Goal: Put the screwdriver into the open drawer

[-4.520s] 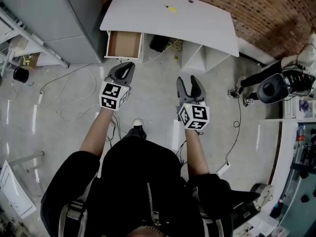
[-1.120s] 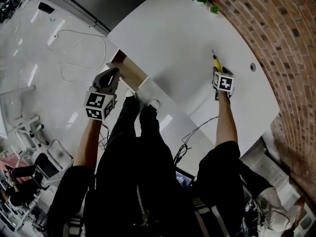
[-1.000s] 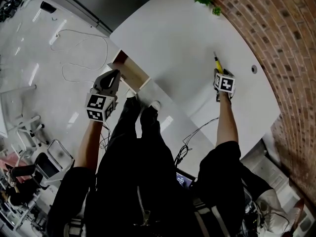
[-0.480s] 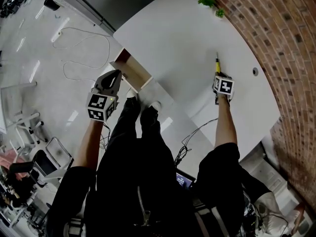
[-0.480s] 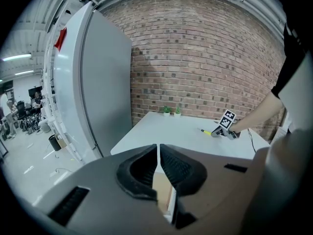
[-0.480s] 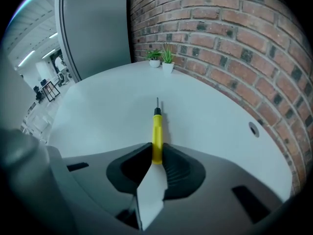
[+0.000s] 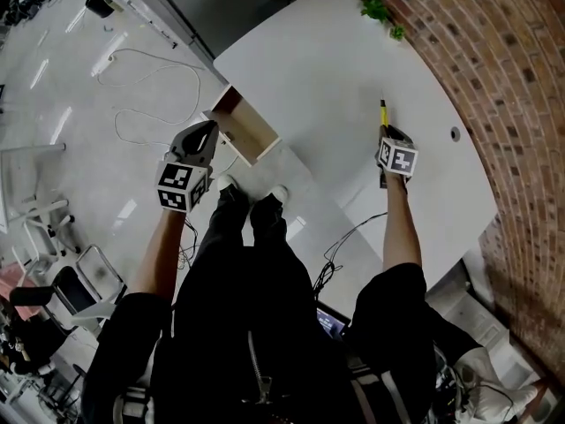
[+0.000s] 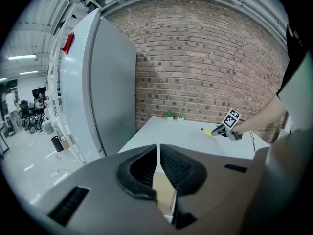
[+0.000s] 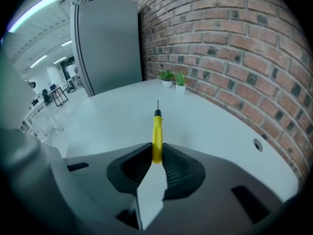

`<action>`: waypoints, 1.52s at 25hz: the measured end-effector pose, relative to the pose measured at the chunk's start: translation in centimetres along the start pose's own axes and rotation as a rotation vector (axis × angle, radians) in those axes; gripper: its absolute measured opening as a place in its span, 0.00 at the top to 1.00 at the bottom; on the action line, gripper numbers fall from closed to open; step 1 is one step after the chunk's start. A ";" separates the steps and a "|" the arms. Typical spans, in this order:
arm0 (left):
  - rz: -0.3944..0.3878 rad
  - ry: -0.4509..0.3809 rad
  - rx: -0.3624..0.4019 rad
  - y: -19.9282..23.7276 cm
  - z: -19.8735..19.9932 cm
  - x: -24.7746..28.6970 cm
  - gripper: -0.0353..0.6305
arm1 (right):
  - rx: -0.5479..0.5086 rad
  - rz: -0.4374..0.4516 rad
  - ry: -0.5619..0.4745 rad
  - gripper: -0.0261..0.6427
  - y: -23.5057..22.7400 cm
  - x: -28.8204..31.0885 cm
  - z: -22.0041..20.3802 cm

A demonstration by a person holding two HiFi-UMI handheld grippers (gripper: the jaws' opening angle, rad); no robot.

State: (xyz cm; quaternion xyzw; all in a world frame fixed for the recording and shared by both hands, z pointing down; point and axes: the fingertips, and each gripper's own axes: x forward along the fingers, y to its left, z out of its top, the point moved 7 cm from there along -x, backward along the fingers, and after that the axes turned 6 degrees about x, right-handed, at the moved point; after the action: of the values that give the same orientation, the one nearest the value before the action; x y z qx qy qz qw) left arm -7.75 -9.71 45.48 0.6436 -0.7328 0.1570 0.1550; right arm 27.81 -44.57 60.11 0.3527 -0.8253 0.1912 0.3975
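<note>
Two ribbed pads of the right gripper (image 9: 156, 153) were clamped on the yellow handle of the screwdriver (image 9: 156, 130). The jaws had just been closing, and they stood narrowly apart with only the handle between them. The butt of the handle sat at the pad tips, and the rest of the tool stuck out in front of the gripper. Its long axis ran straight on along the gripper's own line. The black collar and thin metal shaft pointed away from the hand, towards two small potted plants (image 9: 173, 77) at the far edge of the white desk (image 7: 309, 69). Whether the shaft was clear of the desk top could not be told.

Out to the right of this gripper a round cable hole (image 9: 257, 144) lay in the desk, with the brick wall (image 7: 494, 51) beyond it. A tall grey cabinet (image 9: 110, 43) stood ahead and to its left.

The open drawer (image 7: 245, 133) was well off to the right gripper's left, pulled out from the near edge of the desk with its wooden inside bare. The left gripper (image 7: 210, 129) hung just beside the drawer, off the desk's edge. Its pads were drawn together with a hairline between them and nothing held. In the left gripper view the drawer's pale wood showed just below and beyond those pads, and the right gripper and its screwdriver showed far off to the right over the desk.
</note>
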 end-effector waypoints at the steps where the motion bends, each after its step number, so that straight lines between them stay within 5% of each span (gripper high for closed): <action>1: 0.005 -0.008 -0.003 0.3 0.0 -0.3 0.89 | -0.006 0.015 -0.015 0.85 0.7 -0.2 0.4; 17: 0.149 -0.069 -0.100 8.3 -2.7 -7.3 0.89 | -0.318 0.276 -0.095 0.85 20.9 0.3 6.4; 27: 0.212 -0.058 -0.160 13.6 -6.0 -10.7 0.89 | -0.377 0.387 -0.069 0.85 31.8 1.4 6.1; 38: 0.179 -0.009 -0.211 17.8 -9.5 -9.1 0.89 | -0.323 0.450 0.035 0.85 39.4 4.2 0.9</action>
State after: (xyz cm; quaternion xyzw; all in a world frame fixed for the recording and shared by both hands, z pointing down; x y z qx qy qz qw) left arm -24.06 4.64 49.58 0.5564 -0.8006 0.0893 0.2039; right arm -3.39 -20.21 61.45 0.0892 -0.8958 0.1467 0.4101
